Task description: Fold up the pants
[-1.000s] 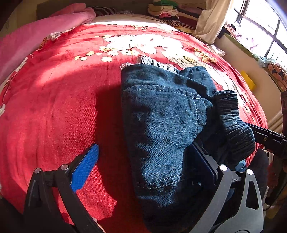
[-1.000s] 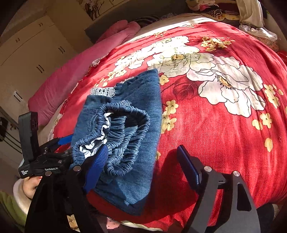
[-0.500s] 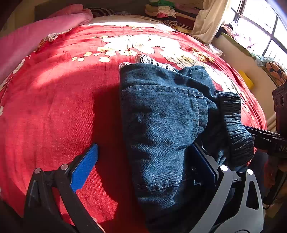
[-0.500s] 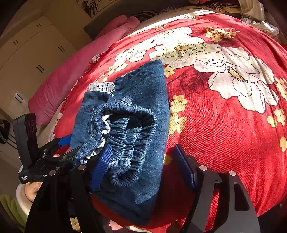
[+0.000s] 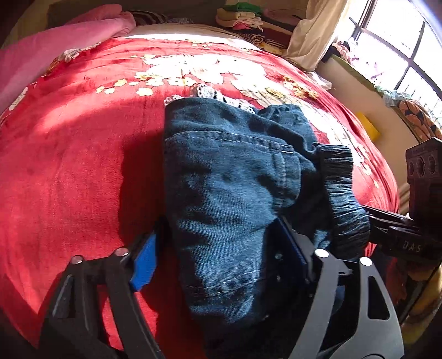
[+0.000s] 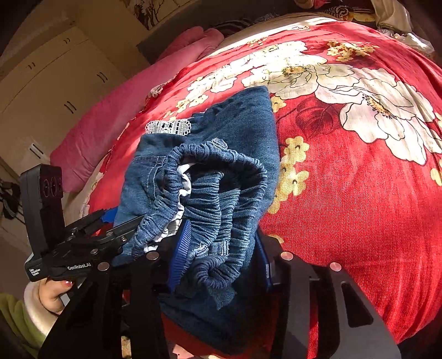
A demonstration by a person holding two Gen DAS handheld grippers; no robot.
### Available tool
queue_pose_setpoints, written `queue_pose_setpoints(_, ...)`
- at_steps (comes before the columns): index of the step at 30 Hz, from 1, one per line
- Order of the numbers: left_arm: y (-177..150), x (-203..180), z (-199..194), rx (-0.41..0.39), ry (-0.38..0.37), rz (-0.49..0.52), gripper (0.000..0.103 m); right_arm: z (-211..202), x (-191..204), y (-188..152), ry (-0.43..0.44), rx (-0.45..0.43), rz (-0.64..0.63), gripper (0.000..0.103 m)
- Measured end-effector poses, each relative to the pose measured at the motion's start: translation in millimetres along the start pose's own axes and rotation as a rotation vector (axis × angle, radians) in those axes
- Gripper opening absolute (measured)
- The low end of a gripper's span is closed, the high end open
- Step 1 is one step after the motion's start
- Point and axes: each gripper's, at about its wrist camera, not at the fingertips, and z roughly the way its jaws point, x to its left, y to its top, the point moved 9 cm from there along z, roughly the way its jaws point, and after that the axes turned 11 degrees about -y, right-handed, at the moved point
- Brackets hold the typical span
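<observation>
Folded blue denim pants [image 5: 226, 176] lie at the near edge of a bed with a red floral blanket [image 5: 77, 171]. My left gripper [image 5: 218, 251] is shut on the near folded end of the pants, its blue pads pressing on both sides. In the right wrist view the elastic waistband [image 6: 212, 190] bunches up. My right gripper [image 6: 221, 248] is shut on the waistband end of the pants [image 6: 243, 129]. The left gripper's body [image 6: 69, 248] shows at the left there. White lace trim [image 6: 168, 127] peeks out at the far end.
A pink blanket [image 5: 41, 52] lies along the bed's far left. Stacked clothes [image 5: 243, 16] and a curtain [image 5: 312, 30] stand at the back, a window [image 5: 400, 49] at the right. White cupboards [image 6: 47, 88] stand to the left.
Both grippers have closed from wide open onto the near end of the pants. The pants have bunched slightly toward me.
</observation>
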Motion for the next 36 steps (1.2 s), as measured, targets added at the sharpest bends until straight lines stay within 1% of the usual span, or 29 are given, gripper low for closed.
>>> queue_pose_setpoints(2,0,-6,-1,-0.005,0.006,0.019,0.047,-3,3,1,-0.026,-0.016,-0.024,0.036)
queue_pose_setpoints(5,2,-10,-4,-0.012,-0.018,0.005,0.033,-11,11,2,-0.065,-0.047,-0.069,0.033)
queue_pose_setpoints(7,5,-15,-9,-0.025,-0.015,0.024,0.026,-16,18,5,-0.087,-0.071,-0.103,0.031)
queue_pose_setpoints(8,7,-18,-12,-0.035,-0.015,0.033,0.025,-19,20,6,-0.098,-0.083,-0.118,0.030)
queue_pose_setpoints(14,15,-27,-25,-0.056,-0.027,0.043,0.024,-33,29,14,-0.110,-0.126,-0.157,0.029)
queue_pose_setpoints(20,34,-30,-38,-0.086,-0.030,0.061,0.024,-48,42,32,-0.107,-0.178,-0.197,0.029)
queue_pose_setpoints(24,54,-31,-45,-0.118,-0.017,0.081,0.024,-55,53,55,-0.108,-0.221,-0.227,0.029)
queue_pose_setpoints(29,86,-28,-53,-0.164,-0.002,0.099,0.024,-58,62,91,-0.111,-0.275,-0.262,0.029)
queue_pose_setpoints(36,124,-16,-46,-0.183,0.027,0.105,0.024,-42,61,131,-0.119,-0.291,-0.266,0.029)
